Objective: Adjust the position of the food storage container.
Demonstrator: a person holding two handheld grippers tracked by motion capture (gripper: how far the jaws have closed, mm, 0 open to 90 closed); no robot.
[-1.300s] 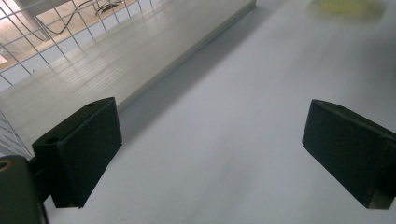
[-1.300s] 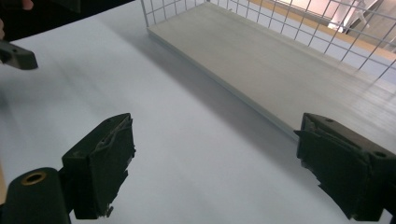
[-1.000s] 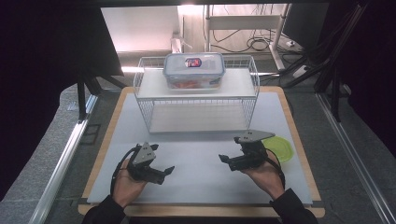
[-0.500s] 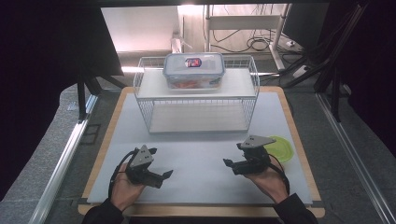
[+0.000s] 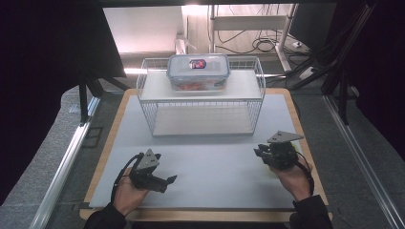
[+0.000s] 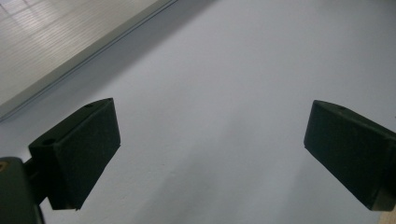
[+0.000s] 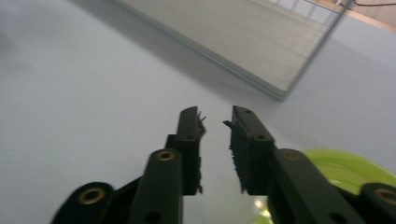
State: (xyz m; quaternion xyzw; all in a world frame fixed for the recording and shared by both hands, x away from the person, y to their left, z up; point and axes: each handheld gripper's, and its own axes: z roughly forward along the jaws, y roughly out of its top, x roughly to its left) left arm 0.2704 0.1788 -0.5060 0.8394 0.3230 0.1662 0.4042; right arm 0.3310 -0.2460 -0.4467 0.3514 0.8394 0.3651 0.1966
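Observation:
My left gripper (image 5: 166, 183) rests low over the white mat (image 5: 215, 162) at the front left. It stands wide open (image 6: 212, 149) with nothing but bare mat between its jaws. At the front right, my right gripper (image 5: 258, 152) points left. Its jaws have just been closing and now stand a narrow gap apart (image 7: 215, 119) with nothing between them. A lime-green plate (image 7: 348, 168) lies just beside and under the right gripper. A clear food container (image 5: 198, 71) with a blue-rimmed lid sits on top of the white wire rack (image 5: 200, 109).
The wire rack stands at the back middle of the mat, its lower shelf (image 7: 243, 37) close ahead of the right gripper. A wooden board edge (image 5: 305, 143) frames the mat. Dark stands and cables lie beyond the table.
The right hand has moved to the right and now covers the green plate in the high view. Its jaws have narrowed from wide apart to a small gap. The left hand has stayed put.

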